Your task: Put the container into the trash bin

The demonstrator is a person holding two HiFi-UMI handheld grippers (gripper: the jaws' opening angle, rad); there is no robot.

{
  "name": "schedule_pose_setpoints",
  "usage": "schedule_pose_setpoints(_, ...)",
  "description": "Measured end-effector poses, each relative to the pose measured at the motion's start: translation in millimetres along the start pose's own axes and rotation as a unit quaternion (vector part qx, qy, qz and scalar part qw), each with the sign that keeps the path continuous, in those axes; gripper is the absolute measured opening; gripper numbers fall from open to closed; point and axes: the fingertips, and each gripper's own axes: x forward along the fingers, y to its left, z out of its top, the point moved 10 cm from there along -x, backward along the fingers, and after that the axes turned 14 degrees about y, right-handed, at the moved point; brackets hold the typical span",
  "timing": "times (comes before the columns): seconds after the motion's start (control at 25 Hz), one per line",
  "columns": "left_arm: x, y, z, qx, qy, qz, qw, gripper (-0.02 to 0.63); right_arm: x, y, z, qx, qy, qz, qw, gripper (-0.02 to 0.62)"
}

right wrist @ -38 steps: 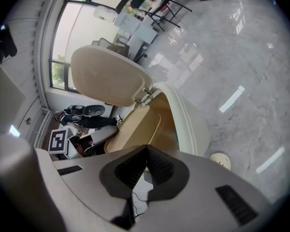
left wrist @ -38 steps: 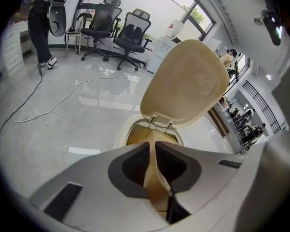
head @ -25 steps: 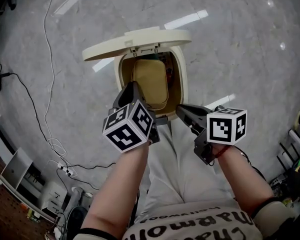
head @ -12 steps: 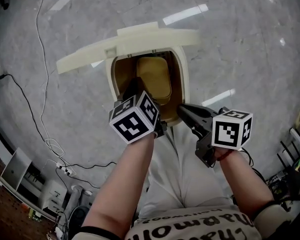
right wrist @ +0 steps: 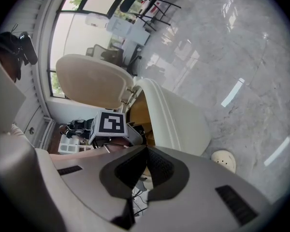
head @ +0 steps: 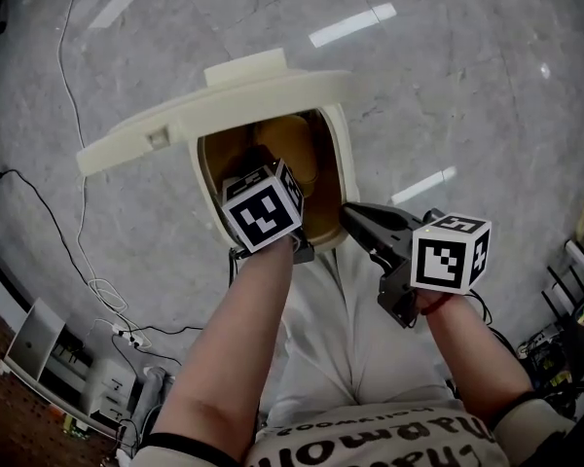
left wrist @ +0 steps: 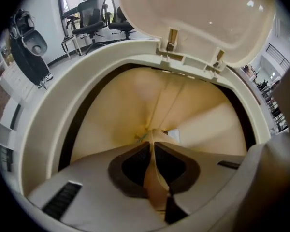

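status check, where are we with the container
Left gripper shut on container, down in the trash bin mouth. Right gripper shut, empty, beside the bin. Lid up, nothing blocking.

Standing upright with its lid raised on the glossy grey marble floor, a cream trash bin, with a looped white cable lying near a power strip.

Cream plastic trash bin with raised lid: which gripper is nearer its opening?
Left. The left gripper points down into the cream plastic trash bin's opening, gripping a thin tan container; the right gripper hangs outside, just off the near rim.
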Motion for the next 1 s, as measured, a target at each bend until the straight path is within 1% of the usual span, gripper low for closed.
schedule_pose_setpoints(0.08,0.6,-0.1,-0.3,0.0,0.005,0.002,1.0,0.034,-0.6,-1.3,-0.9,0.002,-0.002,0.001,1.0,0.002)
schedule_pose_setpoints(0.12,0.8,0.5,-1.4,-0.005,0.009,-0.001,0.9999,0.069,-1.0,-1.2,-1.1,0.003,-0.003,0.0,1.0,0.002)
schedule_pose_setpoints(0.16,0.7,1.4,-2.7,-0.014,0.014,-0.006,0.9998,0.071,-1.6,-0.5,-1.1,0.002,-0.004,0.0,1.0,0.002)
schedule_pose_setpoints(0.2,0.0,2.2,-3.8,-0.023,0.017,-0.015,0.9995,0.087,-2.2,0.6,-0.9,0.0,-0.005,0.0,1.0,0.002)
schedule_pose_setpoints(0.28,-3.8,2.2,-5.9,-0.034,0.023,-0.035,0.9985,0.156,-4.0,4.6,-0.4,-0.004,-0.006,0.001,1.0,0.002)
schedule_pose_setpoints(0.32,-7.5,1.7,-7.4,-0.035,0.026,-0.042,0.9982,0.177,-5.3,7.4,-0.2,-0.005,-0.007,0.001,1.0,0.002)
schedule_pose_setpoints(0.36,-12.3,1.1,-9.0,-0.036,0.028,-0.046,0.9979,0.187,-6.8,10.8,0.0,-0.008,-0.008,0.001,1.0,0.002)
schedule_pose_setpoints(0.44,-25.8,-0.7,-11.5,-0.032,0.029,-0.048,0.9979,0.187,-11.1,19.4,1.1,-0.012,-0.01,0.002,1.0,0.002)
schedule_pose_setpoints(0.56,-54.0,-5.7,-13.2,-0.009,0.021,-0.053,0.9983,0.187,-19.5,38.0,2.2,-0.023,-0.013,0.004,1.0,0.002)
schedule_pose_setpoints(0.64,-75.4,-9.2,-12.4,-0.003,0.009,-0.071,0.9974,0.191,-25.0,53.3,3.2,-0.035,-0.015,0.007,0.999,0.002)
schedule_pose_setpoints(0.72,-100.5,-12.6,-10.3,-0.005,-0.011,-0.104,0.9945,0.196,-31.2,70.6,4.1,-0.051,-0.015,0.008,0.999,0.002)
schedule_pose_setpoints(0.76,-115.3,-14.0,-10.3,-0.006,-0.024,-0.124,0.992,0.196,-35.1,80.0,3.4,-0.058,-0.015,0.007,0.998,0.002)
schedule_pose_setpoints(0.84,-148.8,-16.0,-13.1,-0.006,-0.057,-0.159,0.9856,0.153,-45.3,100.2,-0.6,-0.075,-0.015,0.008,0.997,0.002)
schedule_pose_setpoints(0.88,-166.5,-16.8,-15.3,-0.004,-0.075,-0.171,0.9824,0.153,-51.4,110.9,-2.6,-0.085,-0.015,0.008,0.996,0.002)
schedule_pose_setpoints(1.0,-220.5,-18.2,-21.3,0.006,-0.122,-0.186,0.9749,0.147,-72.4,144.6,-3.7,-0.119,-0.022,0.012,0.993,0.002)
